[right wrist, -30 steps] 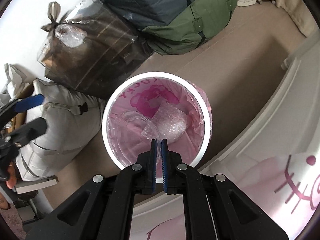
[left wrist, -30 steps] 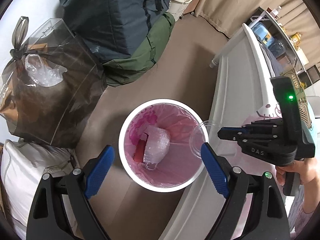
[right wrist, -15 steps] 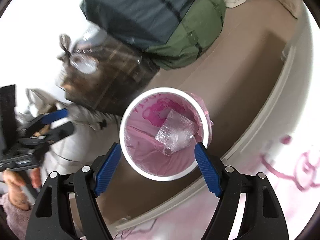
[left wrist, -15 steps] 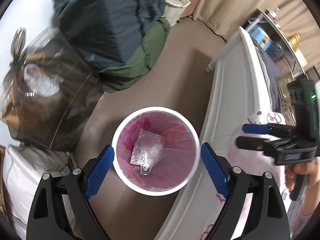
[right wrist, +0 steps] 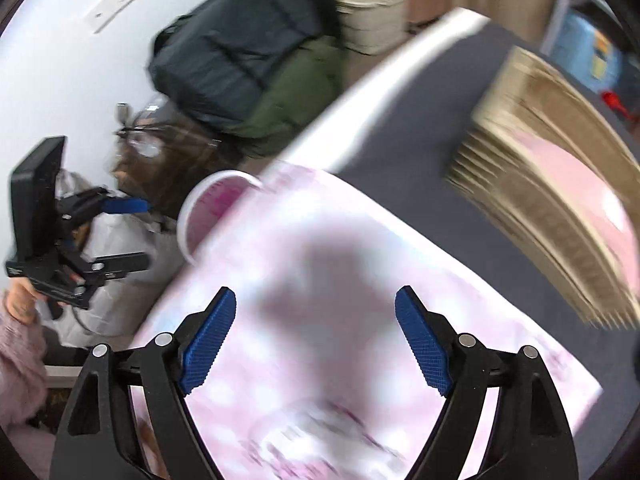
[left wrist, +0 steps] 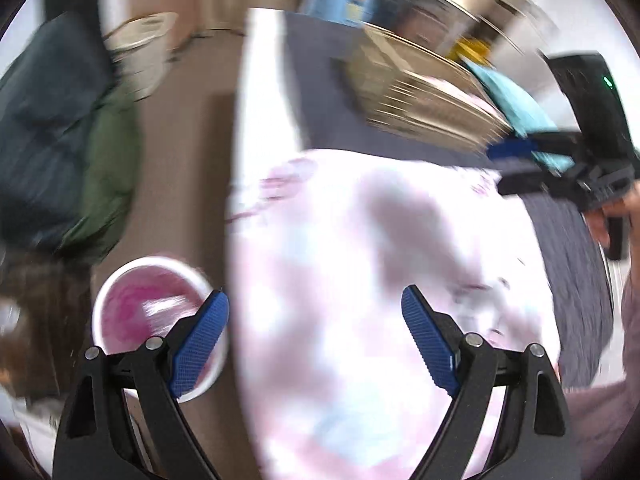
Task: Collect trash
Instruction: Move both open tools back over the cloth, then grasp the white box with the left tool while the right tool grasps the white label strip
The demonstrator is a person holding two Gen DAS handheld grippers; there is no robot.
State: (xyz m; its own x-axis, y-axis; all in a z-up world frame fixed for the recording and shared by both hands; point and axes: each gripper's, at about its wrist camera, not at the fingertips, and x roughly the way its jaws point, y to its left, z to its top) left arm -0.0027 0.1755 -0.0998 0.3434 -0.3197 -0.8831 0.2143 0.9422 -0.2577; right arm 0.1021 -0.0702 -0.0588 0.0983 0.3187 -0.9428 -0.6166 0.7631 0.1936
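Observation:
Both now views are motion-blurred. The white trash bin with a pink liner stands on the floor at the lower left of the left wrist view, and its rim shows in the right wrist view. My left gripper is open and empty over a pink-and-white blanket, to the right of the bin. My right gripper is open and empty over the same blanket. The right gripper also shows in the left wrist view, and the left gripper shows in the right wrist view.
A dark blue bag and a green bag lie on the floor by the wall, with a brown tied trash bag and a white basket. A dark sheet and a tan-and-pink cushion lie on the bed.
The right gripper let go of the clear lid over the bin and opened. Both grippers then swung away from the bin to over the pink blanket on the bed.

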